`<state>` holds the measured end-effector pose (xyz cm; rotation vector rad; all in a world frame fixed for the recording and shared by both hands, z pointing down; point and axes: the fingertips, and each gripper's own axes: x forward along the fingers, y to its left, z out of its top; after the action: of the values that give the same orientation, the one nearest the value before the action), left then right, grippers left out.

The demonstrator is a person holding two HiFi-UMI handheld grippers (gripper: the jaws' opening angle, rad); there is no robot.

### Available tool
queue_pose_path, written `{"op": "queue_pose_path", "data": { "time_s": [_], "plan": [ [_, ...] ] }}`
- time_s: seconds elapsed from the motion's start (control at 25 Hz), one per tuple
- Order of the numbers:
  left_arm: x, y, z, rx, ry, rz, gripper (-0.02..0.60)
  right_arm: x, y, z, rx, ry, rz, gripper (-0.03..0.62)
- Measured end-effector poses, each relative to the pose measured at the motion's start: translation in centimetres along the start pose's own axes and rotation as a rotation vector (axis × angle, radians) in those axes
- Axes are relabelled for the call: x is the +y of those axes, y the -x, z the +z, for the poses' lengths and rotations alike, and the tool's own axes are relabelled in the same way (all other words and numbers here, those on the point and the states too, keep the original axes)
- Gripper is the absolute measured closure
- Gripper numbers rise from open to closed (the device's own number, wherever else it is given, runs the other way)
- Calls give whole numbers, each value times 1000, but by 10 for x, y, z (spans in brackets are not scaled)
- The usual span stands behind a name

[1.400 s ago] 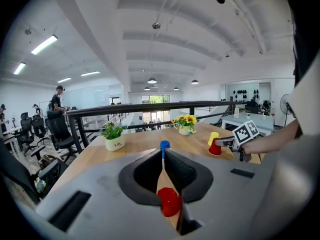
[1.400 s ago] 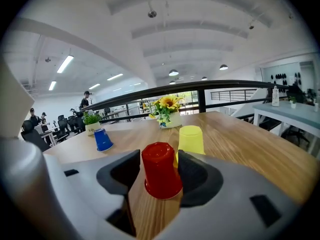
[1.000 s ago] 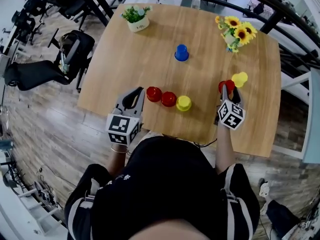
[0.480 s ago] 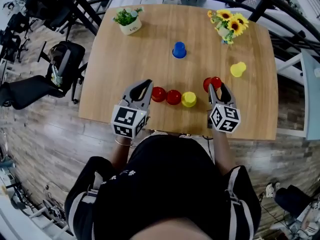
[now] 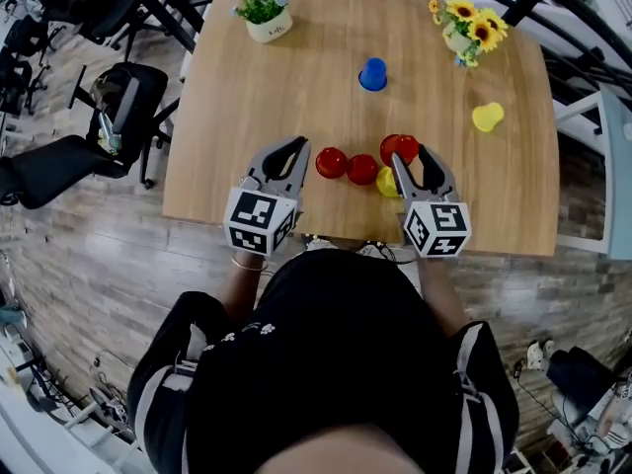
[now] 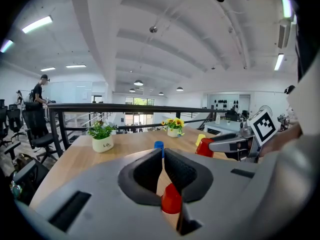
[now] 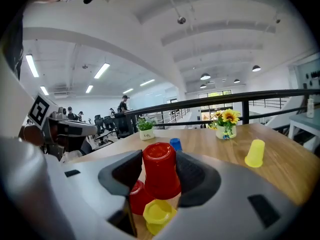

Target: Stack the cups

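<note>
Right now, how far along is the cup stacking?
Done: nothing stacked yet that I can see. In hand: right tool is shut on a red cup, held by the row of two red cups and a yellow cup. Left tool is shut, empty. Left: all the stacking, including the blue cup and the far yellow cup.

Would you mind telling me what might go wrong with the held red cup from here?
1. The right claw holds the red cup close over the yellow cup, which sits right beside a neighbouring red cup. Lowered off-centre, the held cup may catch that neighbour and knock it.
2. In the head view the claw covers much of the yellow cup, so alignment may be hard to judge.
</note>
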<state>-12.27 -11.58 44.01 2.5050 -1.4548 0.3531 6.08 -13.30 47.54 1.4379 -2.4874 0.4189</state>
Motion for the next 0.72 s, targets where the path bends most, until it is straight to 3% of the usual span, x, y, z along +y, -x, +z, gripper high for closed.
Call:
{"op": "queue_pose_path", "data": {
  "time_s": [0.4,0.72],
  "plan": [
    [14,12,-4,-17,24,11,561,65,-10,11,11,65,149,382],
    [26,27,-11,-11,43,46,561,90,-25,-8,80,111,201,382]
  ]
}}
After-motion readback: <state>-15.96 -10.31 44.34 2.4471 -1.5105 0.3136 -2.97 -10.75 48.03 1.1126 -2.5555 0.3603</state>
